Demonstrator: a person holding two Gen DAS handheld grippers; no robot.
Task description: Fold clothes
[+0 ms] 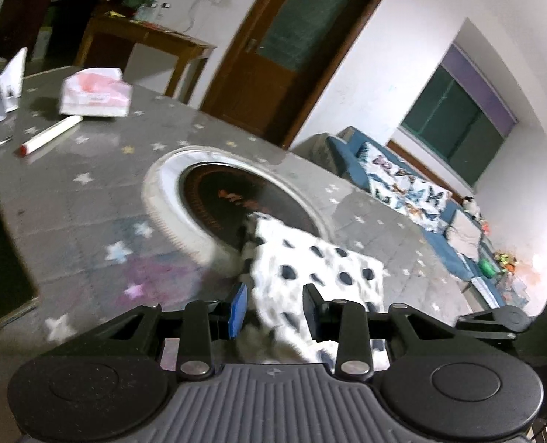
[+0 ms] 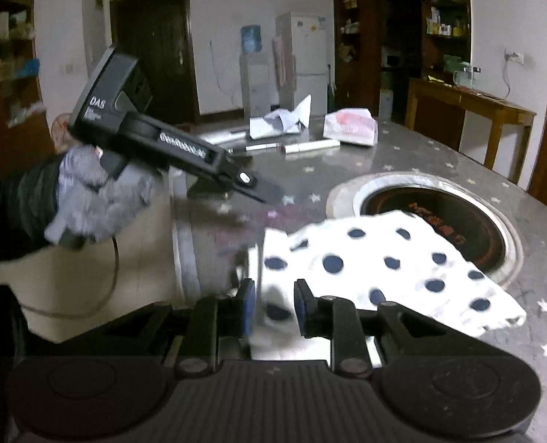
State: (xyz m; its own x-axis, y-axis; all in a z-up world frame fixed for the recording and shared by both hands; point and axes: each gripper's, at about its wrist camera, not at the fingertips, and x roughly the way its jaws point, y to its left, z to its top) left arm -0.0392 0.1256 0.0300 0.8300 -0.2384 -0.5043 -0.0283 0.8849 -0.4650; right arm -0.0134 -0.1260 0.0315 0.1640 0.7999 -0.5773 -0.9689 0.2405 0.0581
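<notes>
Polka-dot garment — white with dark spots, lying bunched on the starred grey tabletop at its near edge, partly over the round inset burner; whether it is half-folded or merely heaped cannot be told. The right gripper stands parted around the cloth's near edge, and the left gripper likewise spread with fabric between its pads, neither pinching it. A likely fault is a shallow bite letting the cloth slip off the edge; legible writing — "DAS" on the left gripper's body, other print blurred.
</notes>
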